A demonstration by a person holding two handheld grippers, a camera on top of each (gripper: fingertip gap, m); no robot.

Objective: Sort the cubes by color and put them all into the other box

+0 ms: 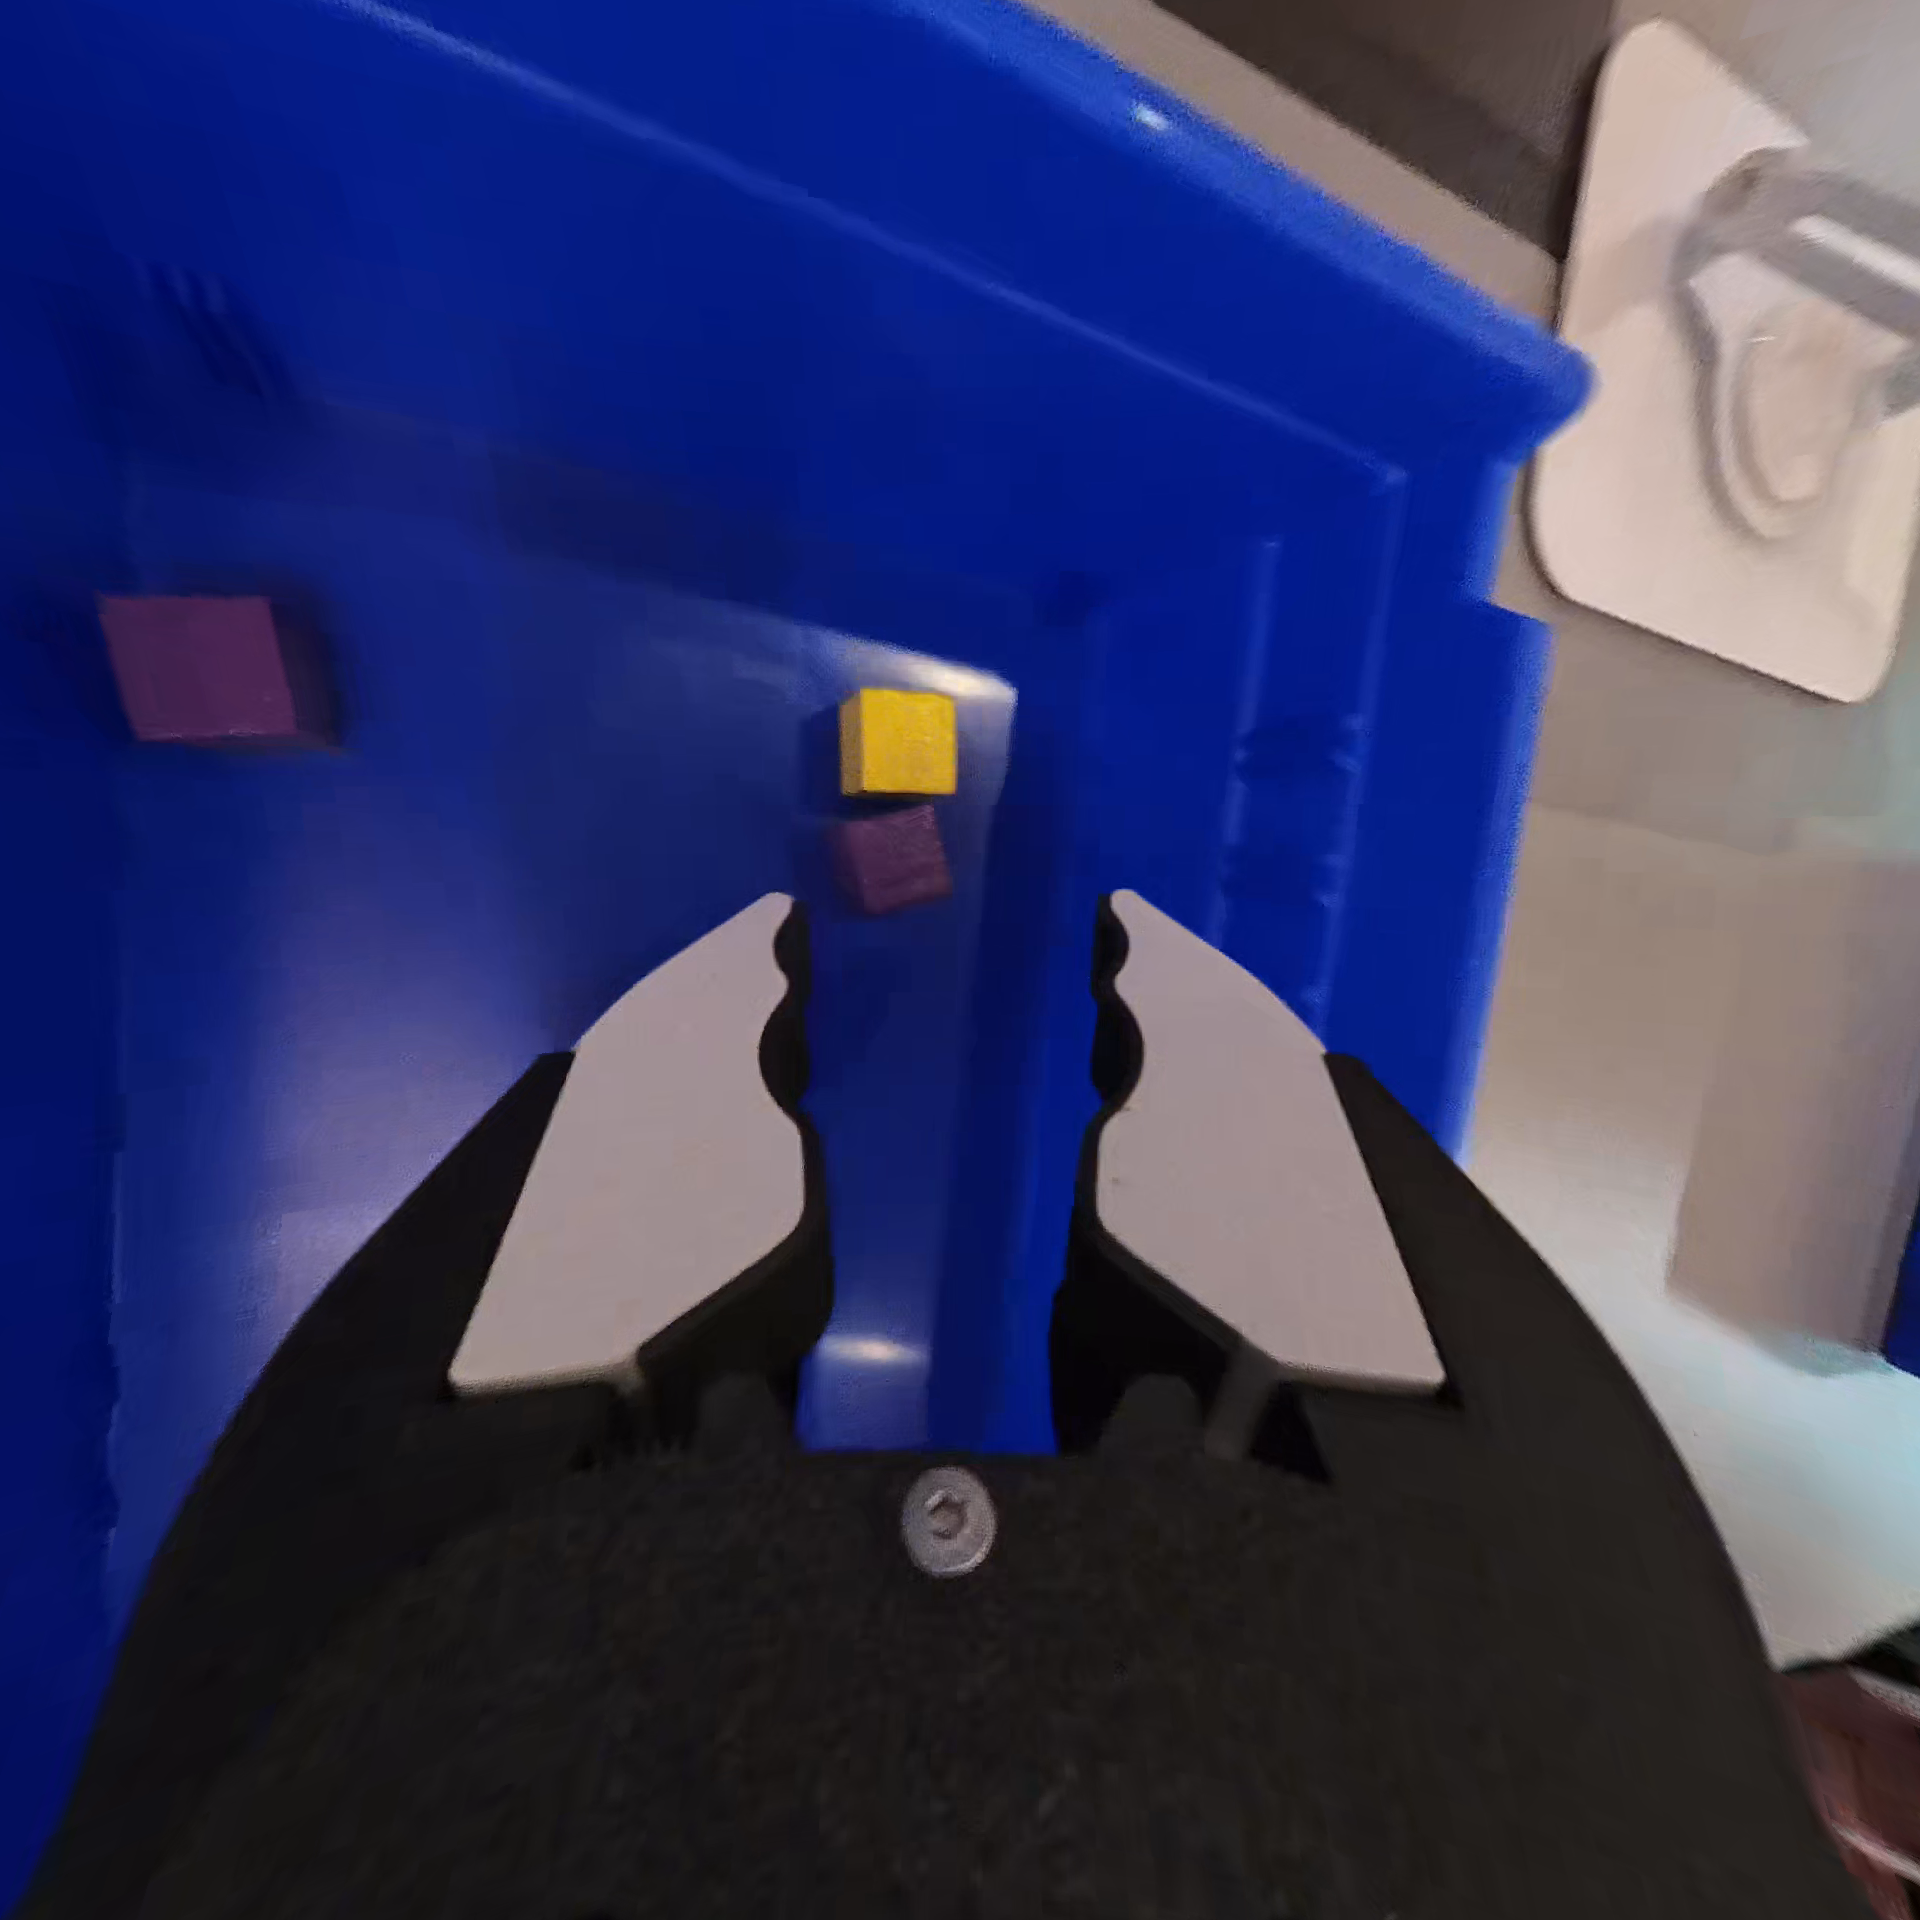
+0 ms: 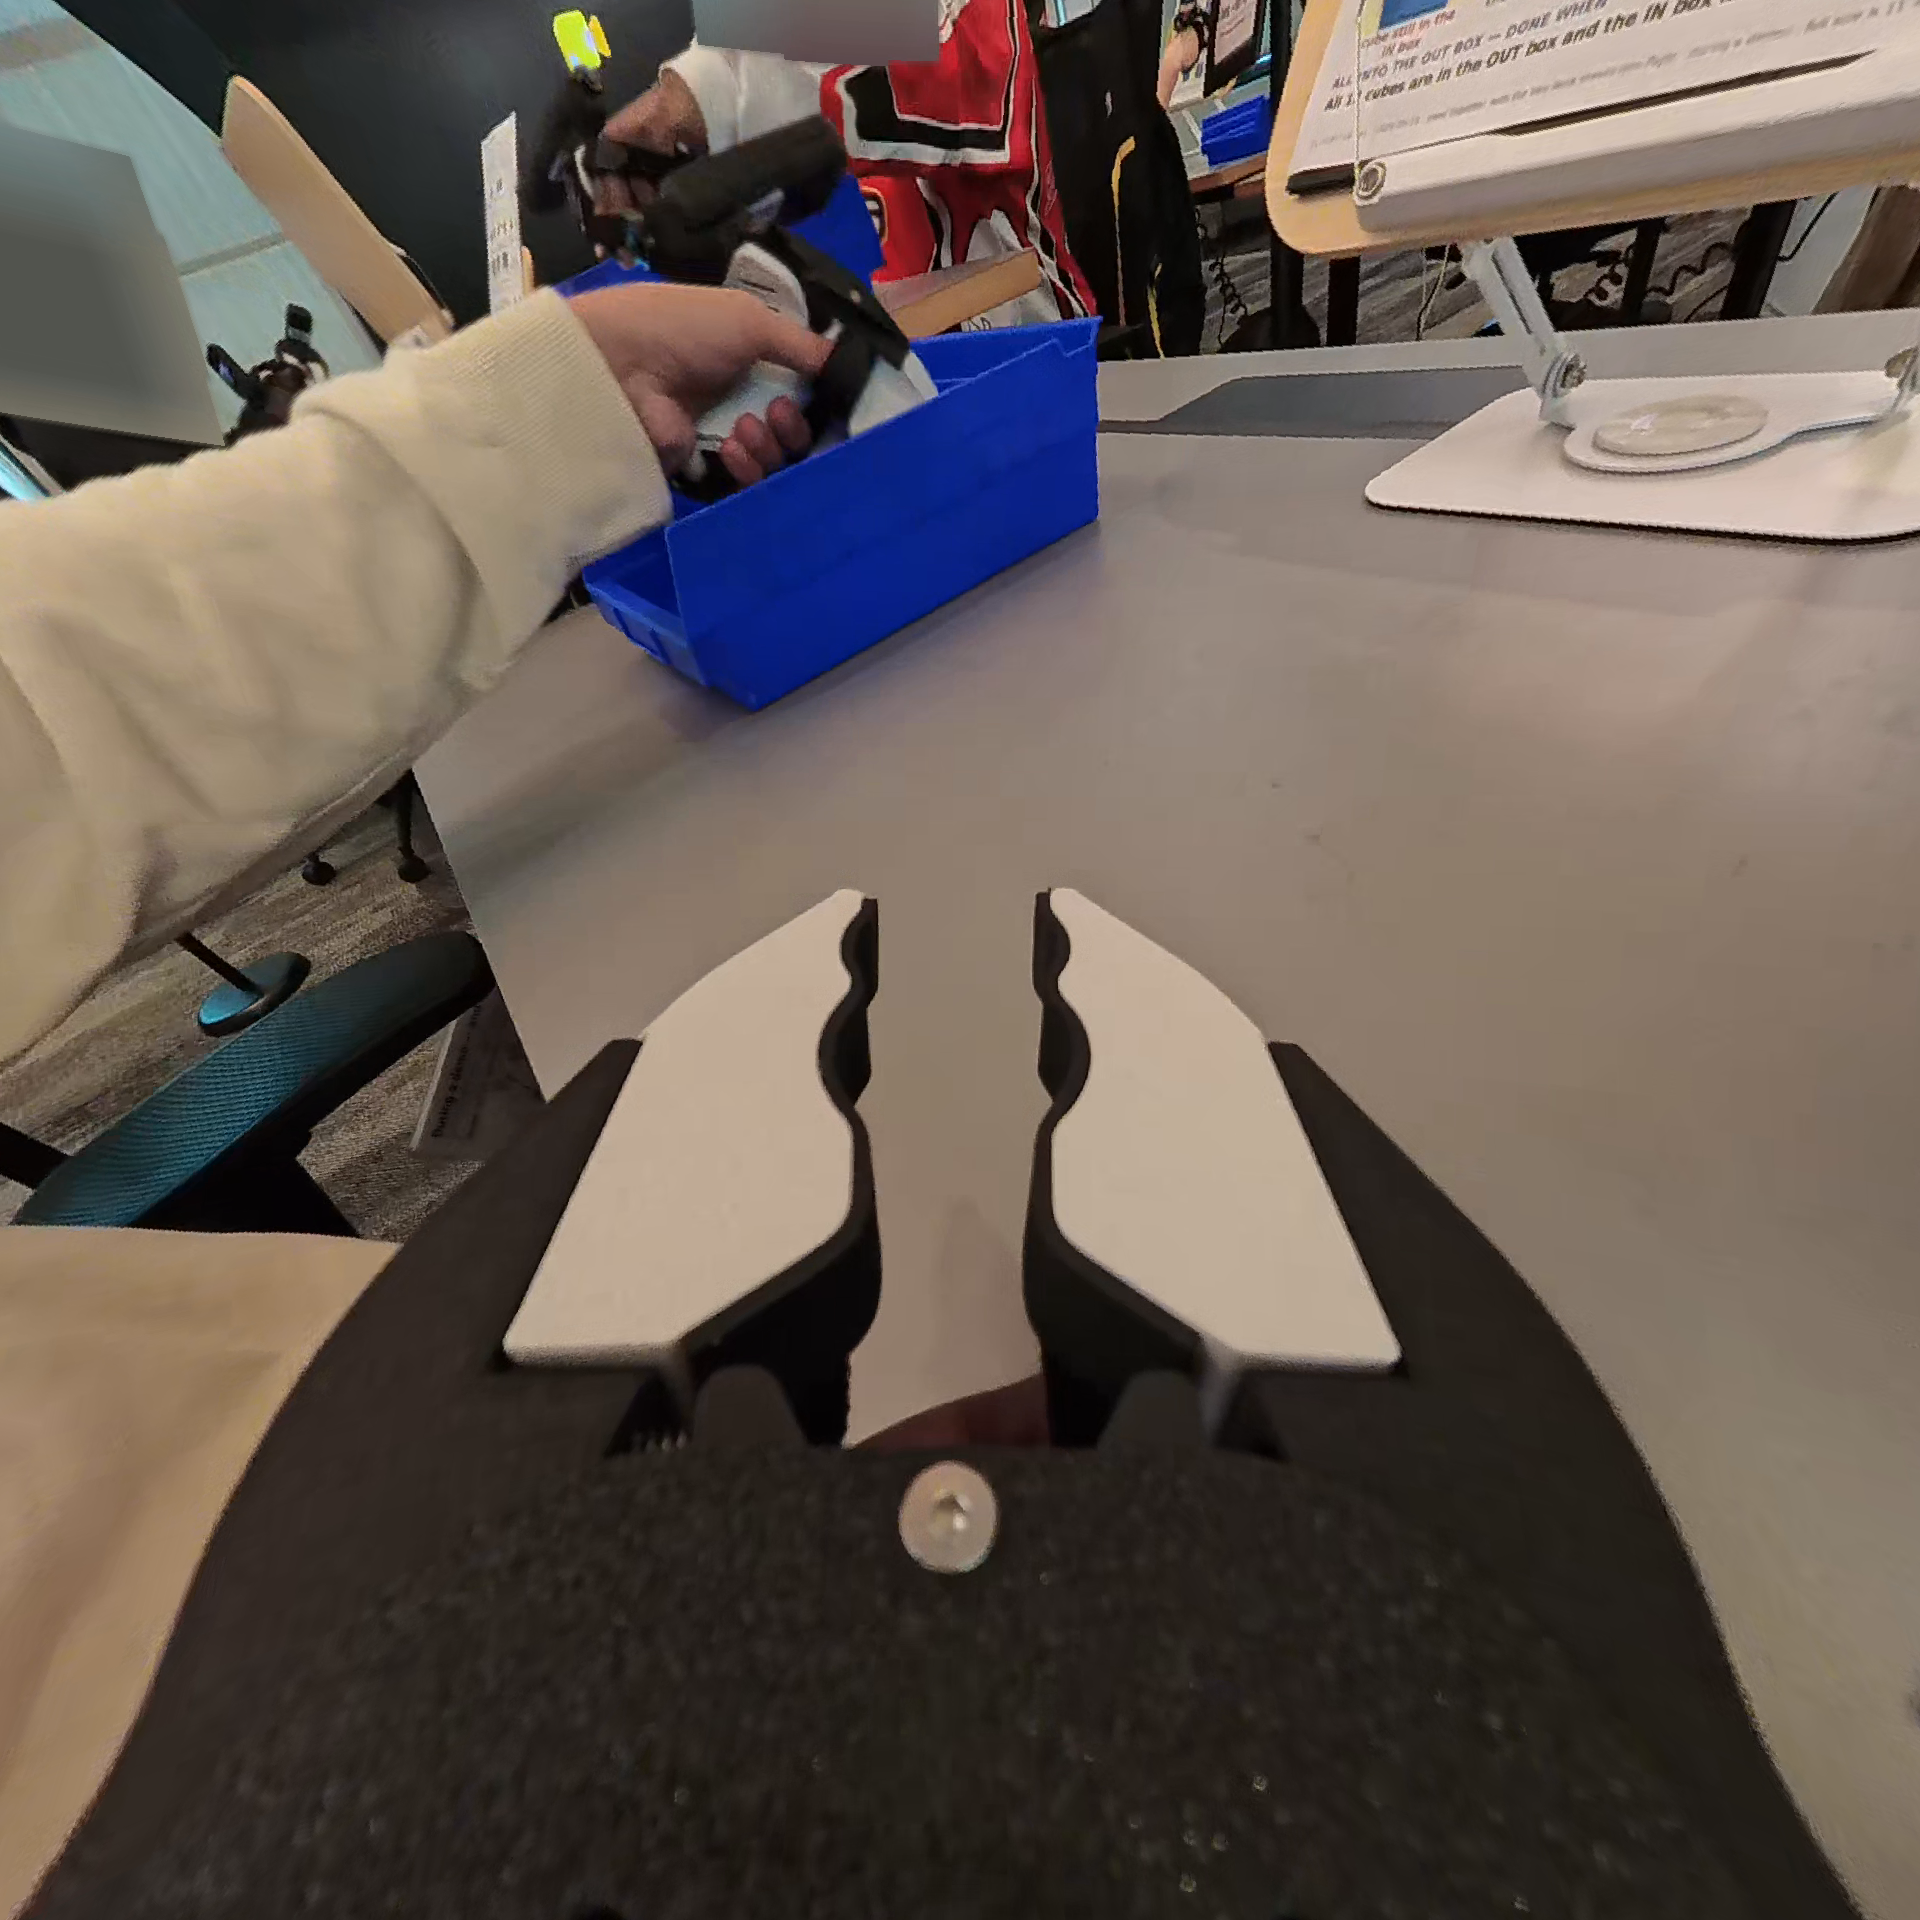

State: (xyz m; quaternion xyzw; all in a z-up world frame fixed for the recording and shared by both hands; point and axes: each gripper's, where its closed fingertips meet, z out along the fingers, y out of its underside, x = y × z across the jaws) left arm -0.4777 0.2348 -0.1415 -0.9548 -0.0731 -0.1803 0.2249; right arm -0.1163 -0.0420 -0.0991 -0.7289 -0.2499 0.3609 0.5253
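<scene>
In the left wrist view my left gripper [image 1: 948,914] is open and empty inside a blue box [image 1: 623,416]. A small purple cube [image 1: 896,860] lies on the box floor just beyond my left fingertip, with a yellow cube [image 1: 898,743] touching its far side. A larger-looking purple cube [image 1: 203,667] lies at the left. In the right wrist view my right gripper [image 2: 954,906] is open and empty above the grey table [image 2: 1351,779]. The blue box [image 2: 883,520] stands farther off at the left, with the left gripper [image 2: 831,353] in a hand reaching into it.
A white stand base [image 2: 1662,457] with a tilted instruction sheet [image 2: 1610,83] sits at the table's far right; it also shows in the left wrist view [image 1: 1714,436]. A cream sleeve [image 2: 260,623] crosses the left. A teal chair [image 2: 260,1081] and people stand beyond the table edge. My right fingertips sit around 45 centimetres from my left ones.
</scene>
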